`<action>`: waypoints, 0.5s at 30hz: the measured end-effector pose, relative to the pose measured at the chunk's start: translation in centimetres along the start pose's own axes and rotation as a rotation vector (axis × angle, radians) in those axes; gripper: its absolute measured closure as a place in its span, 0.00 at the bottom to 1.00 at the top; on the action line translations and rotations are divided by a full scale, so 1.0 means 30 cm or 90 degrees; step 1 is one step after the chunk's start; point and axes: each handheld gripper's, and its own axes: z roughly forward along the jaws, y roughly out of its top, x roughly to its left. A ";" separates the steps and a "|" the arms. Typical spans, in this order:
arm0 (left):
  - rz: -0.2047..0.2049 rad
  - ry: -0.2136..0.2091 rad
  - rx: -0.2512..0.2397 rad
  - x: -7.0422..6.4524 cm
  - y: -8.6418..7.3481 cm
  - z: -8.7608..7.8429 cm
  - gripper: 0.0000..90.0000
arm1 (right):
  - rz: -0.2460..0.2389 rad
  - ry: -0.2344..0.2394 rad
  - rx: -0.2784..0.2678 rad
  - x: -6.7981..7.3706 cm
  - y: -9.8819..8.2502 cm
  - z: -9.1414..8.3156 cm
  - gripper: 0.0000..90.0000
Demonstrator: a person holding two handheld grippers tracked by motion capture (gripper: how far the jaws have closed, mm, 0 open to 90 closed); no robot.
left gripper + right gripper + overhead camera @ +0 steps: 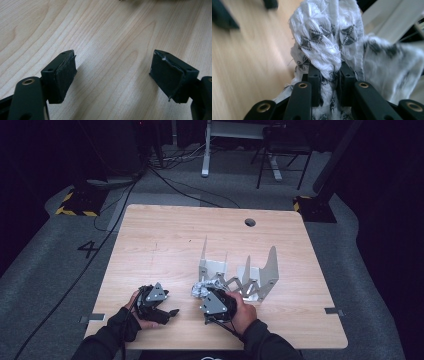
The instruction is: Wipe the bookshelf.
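in the high view the right gripper (pixel 204 292) holds a white patterned cloth (pixel 201 288) near the front edge of the tabletop (pixel 165 240), just beside a metal rack (pixel 239 272), while the left gripper (pixel 170 312) rests near the front left corner. in the left gripper view its jaws stand wide apart over bare wood with nothing between them. in the right gripper view the jaws are clamped tight on a bunched fold of the cloth (pixel 327 47).

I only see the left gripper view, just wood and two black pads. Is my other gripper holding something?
Observer: Yes, the right gripper is shut on a white cloth with small black patterns.
Operator: Where is that cloth on the table?
Observer: In the high view the cloth sits just in front of a white metal rack.
Operator: Is my left gripper near it?
Observer: The left gripper lies apart from it, open, over bare table.
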 end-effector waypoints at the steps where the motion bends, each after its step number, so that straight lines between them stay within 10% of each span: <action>1: 0.001 0.001 -0.001 0.000 0.000 0.000 0.23 | 0.002 -0.011 -0.011 -0.008 0.018 -0.013 0.85; 8: -0.001 0.002 -0.002 0.000 0.000 0.001 0.23 | 0.020 -0.057 -0.075 -0.069 0.099 -0.096 0.85; 15: 0.000 0.002 -0.001 0.000 0.000 0.000 0.23 | -0.003 -0.024 -0.028 -0.036 0.032 -0.071 0.85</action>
